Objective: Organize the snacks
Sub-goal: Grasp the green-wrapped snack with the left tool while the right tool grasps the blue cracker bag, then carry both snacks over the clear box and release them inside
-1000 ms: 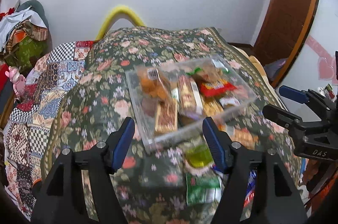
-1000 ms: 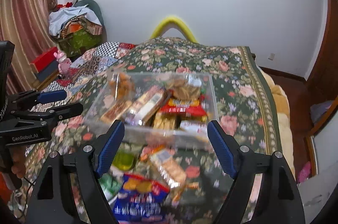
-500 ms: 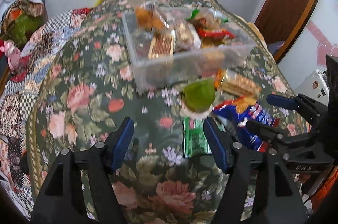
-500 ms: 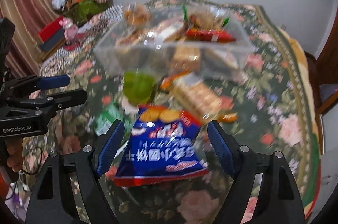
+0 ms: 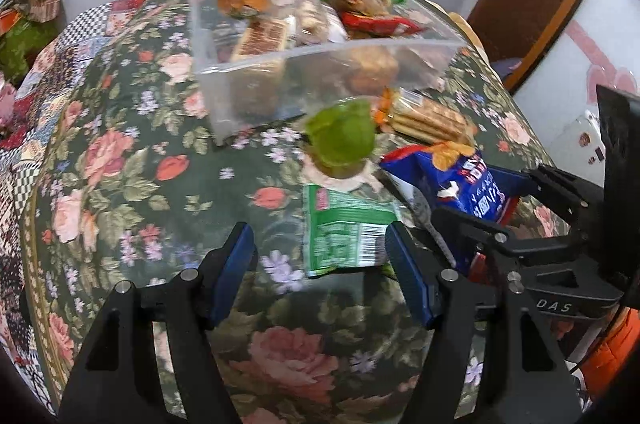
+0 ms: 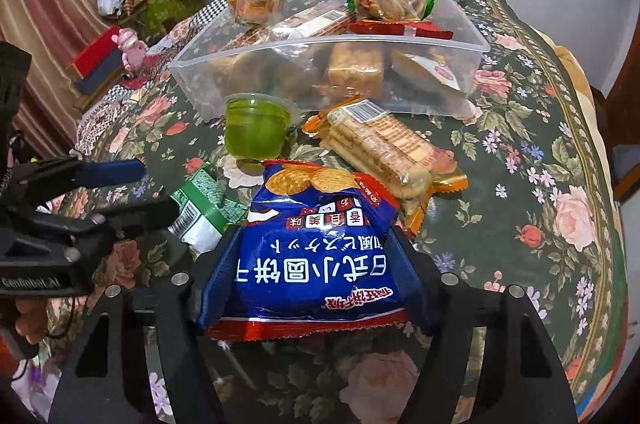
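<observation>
Right tongs (image 6: 316, 264) just closed onto blue biscuit bag (image 6: 320, 248); left tongs (image 5: 320, 256) open, green packet (image 5: 340, 232) between.

Even indoor light, fisheye-bent edges w/ dark corners, slight motion blur.

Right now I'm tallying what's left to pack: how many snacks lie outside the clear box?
4: a green jelly cup by the box, a cracker pack beside it, a green packet, and a blue biscuit bag between the right tongs.

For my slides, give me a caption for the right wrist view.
Right gripper closing on a blue biscuit bag, beside a green jelly cup and clear snack box.
</observation>
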Available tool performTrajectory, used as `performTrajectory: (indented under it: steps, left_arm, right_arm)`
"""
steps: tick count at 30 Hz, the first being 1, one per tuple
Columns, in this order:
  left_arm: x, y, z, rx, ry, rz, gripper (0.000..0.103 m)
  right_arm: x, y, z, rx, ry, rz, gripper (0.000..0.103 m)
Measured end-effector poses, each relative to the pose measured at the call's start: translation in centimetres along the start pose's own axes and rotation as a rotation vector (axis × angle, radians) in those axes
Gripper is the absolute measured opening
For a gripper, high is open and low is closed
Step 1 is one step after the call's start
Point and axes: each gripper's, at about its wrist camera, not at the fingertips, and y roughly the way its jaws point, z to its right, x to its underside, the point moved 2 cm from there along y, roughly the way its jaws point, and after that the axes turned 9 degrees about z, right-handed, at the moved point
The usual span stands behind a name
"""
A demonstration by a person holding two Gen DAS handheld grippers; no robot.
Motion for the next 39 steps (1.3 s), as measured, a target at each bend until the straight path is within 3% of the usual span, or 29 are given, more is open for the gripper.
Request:
performTrajectory:
  steps: [11, 16, 23, 39]
  left_arm:
    - [0.9, 3.0, 2.0, 0.021, 0.035, -0.031, 0.068]
    - [0.9, 2.7, 2.0, 0.047, 0.035, 0.0, 0.051]
    - [0.8, 0.8, 1.6, 0.031, 0.057, 0.043, 0.047]
    - [-6.1, -4.0, -0.7, -0.031, 0.015, 0.236, 0.047]
  right_arm:
    - [0.6, -1.6, 2.2, 0.013, 0.066, 0.027, 0.058]
    - [0.4, -2.2, 2.5, 0.021, 0.071, 0.04, 0.058]
    - [-0.5, -3.3, 2.3, 0.014, 0.07, 0.078, 0.057]
    - [-6.0, -5.0, 2.0, 0.011, 0.05, 0.22, 0.057]
